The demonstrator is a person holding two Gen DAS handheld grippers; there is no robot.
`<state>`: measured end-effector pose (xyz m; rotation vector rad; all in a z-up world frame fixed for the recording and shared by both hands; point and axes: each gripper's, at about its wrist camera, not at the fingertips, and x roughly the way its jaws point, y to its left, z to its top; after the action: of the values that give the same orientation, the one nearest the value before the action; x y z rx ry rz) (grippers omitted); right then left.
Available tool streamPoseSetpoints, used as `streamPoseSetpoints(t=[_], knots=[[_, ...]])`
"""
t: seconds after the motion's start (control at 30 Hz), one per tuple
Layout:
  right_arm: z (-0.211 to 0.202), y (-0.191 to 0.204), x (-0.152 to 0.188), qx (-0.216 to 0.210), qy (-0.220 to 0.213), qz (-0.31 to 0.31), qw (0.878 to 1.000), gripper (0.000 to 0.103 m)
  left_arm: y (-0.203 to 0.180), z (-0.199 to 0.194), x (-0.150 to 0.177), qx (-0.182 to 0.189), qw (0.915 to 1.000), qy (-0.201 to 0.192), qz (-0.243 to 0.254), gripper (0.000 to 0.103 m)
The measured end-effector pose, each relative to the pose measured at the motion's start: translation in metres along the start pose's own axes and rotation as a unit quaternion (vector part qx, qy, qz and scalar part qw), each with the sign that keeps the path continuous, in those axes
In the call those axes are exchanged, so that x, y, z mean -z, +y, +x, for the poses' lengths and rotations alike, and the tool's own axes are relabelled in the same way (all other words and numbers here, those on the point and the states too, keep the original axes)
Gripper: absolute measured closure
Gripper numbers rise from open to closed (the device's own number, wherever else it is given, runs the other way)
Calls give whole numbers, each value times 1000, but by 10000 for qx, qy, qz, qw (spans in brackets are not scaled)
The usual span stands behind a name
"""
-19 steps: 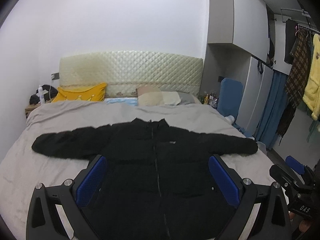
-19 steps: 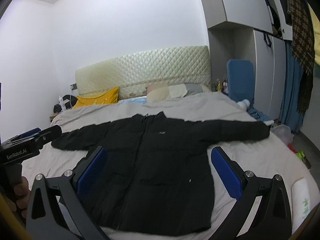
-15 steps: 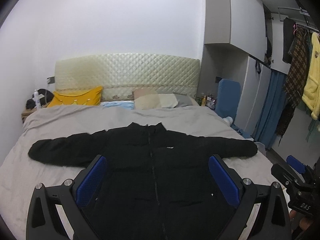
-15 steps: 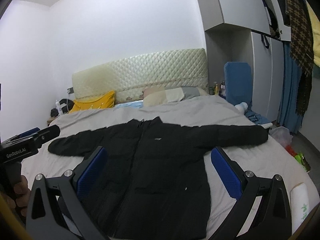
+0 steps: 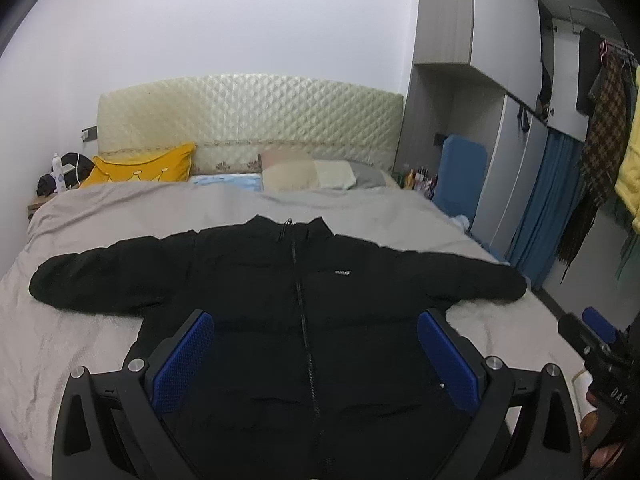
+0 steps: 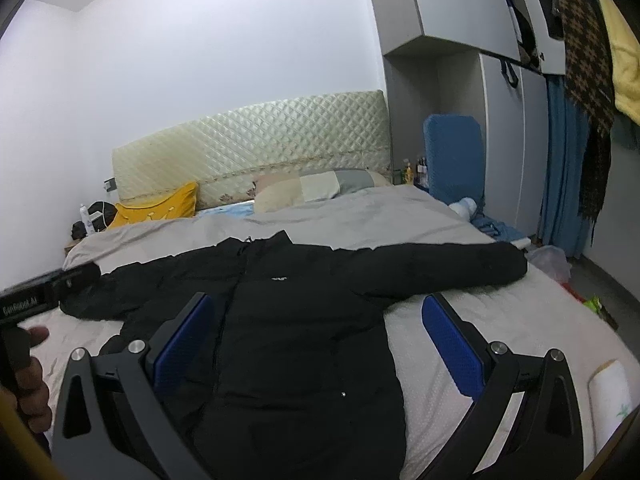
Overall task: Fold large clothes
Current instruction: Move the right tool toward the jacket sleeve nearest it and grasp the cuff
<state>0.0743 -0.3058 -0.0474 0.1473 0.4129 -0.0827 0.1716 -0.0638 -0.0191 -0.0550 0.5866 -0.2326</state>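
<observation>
A black puffer jacket lies flat, front up and zipped, on the grey bed, with both sleeves spread out sideways. It also shows in the right wrist view. My left gripper is open and empty, held above the jacket's lower body. My right gripper is open and empty, above the jacket's right side and hem. Each gripper's body shows at the edge of the other's view.
A quilted headboard, a yellow pillow and beige pillows stand at the far end. A nightstand is far left. Wardrobes, a blue curtain and hanging clothes line the right. A white roll lies at the bed's right edge.
Both grippers have moved closer to the bed and tipped slightly; the jacket looms a little larger. The jacket has not moved and both grippers stay open.
</observation>
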Motion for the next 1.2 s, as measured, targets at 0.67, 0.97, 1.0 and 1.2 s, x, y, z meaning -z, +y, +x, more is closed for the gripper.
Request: streamPoseSetpoints(t=[0.67, 0.97, 1.0, 1.2], knots=[[117, -98, -27, 316, 346, 827, 9955, 13, 38, 56, 24, -143, 9992, 211, -305, 0], [199, -207, -15, 665, 689, 1510, 9839, 7, 50, 72, 22, -332, 9987, 239, -314, 0], [207, -223, -13, 812, 675, 1625, 9810, 7, 52, 76, 21, -347, 9986, 227, -327, 0], [264, -314, 4, 1072, 661, 2644, 9562, 6, 64, 109, 18, -577, 9972, 255, -409, 0]])
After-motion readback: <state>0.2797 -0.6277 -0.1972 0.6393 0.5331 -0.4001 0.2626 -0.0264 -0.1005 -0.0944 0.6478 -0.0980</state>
